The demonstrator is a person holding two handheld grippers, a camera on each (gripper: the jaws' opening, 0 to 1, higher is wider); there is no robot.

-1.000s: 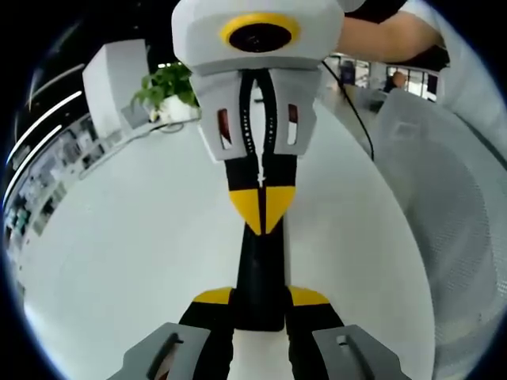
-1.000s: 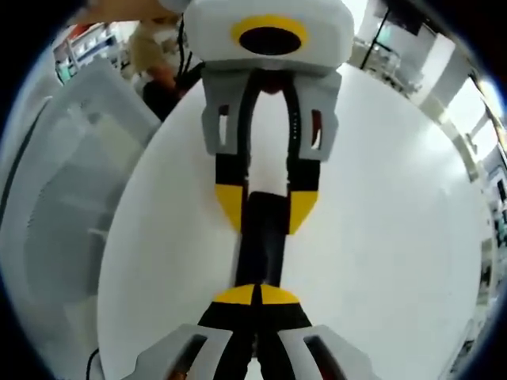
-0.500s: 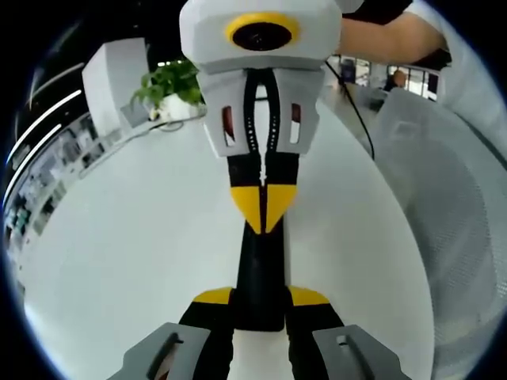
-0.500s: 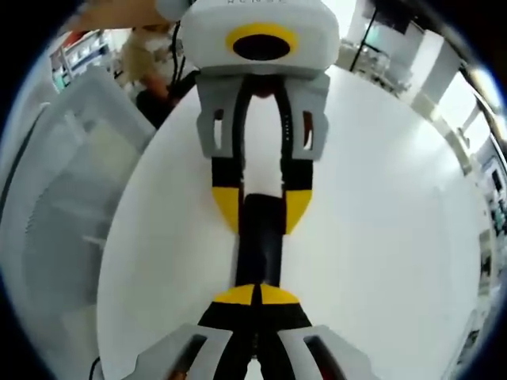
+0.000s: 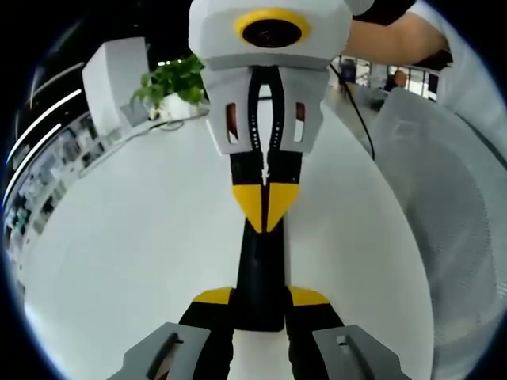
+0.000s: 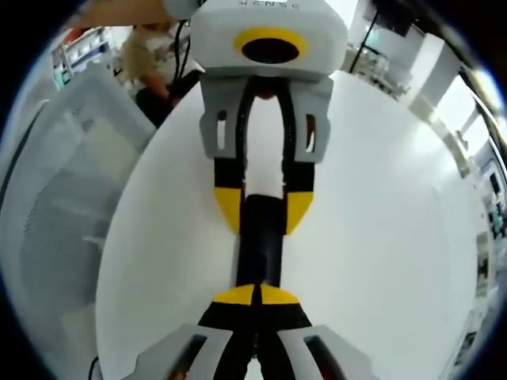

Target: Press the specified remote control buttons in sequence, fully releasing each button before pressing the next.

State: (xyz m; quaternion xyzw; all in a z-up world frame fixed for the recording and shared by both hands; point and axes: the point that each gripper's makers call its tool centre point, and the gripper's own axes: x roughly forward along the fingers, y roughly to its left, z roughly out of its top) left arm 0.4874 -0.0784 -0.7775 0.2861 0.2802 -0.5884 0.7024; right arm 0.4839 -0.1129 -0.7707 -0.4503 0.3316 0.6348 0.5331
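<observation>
A long black remote [image 5: 260, 261] lies lengthwise on the white round table [image 5: 119, 237]. My left gripper [image 5: 260, 299] is shut on its near end, one yellow-tipped finger on each side. From the far side my right gripper [image 5: 265, 207] comes in, shut, with its joined yellow tips resting on the remote's upper face. In the right gripper view, my right gripper [image 6: 256, 294] is shut with its tips down on the remote [image 6: 260, 249], and my left gripper [image 6: 263, 210] clamps the remote's far end. The buttons are hidden under the tips.
A potted plant [image 5: 170, 83] and a white box [image 5: 115, 79] stand at the table's far edge. A white mesh chair [image 5: 451, 206] sits beside the table, seen too as the chair [image 6: 55, 206]. A person's arm [image 5: 388, 36] reaches in above.
In the left gripper view the right gripper has drifted slightly rightward while its tips stay on the remote. The left gripper's hold on the remote is the same.
</observation>
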